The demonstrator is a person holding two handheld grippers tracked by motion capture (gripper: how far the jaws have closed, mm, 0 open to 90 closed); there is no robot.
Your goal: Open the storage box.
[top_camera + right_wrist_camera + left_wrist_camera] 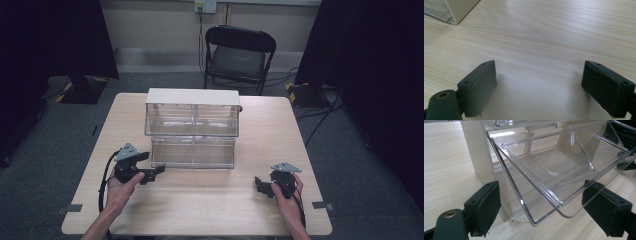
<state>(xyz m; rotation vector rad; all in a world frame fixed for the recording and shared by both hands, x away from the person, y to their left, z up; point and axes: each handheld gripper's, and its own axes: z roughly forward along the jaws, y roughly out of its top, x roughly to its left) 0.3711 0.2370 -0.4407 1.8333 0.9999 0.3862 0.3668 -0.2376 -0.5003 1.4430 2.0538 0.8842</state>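
A two-tier clear plastic drawer unit (192,127) with a pale top stands in the middle of the wooden table (200,200). Its lower drawer (193,152) is pulled out toward me and looks to hold nothing. My left gripper (156,171) is open at the drawer's front left corner. In the left gripper view the drawer's clear front lip (541,202) lies between the wide-apart jaws, and neither pad touches it. My right gripper (261,186) is open low over bare table to the right of the unit, with only wood (539,75) between its jaws.
A black folding chair (239,55) stands behind the table's far edge. Cables (320,115) run over the grey floor at the right. Dark curtains hang on both sides. Bare tabletop lies in front of the drawer unit and to its right.
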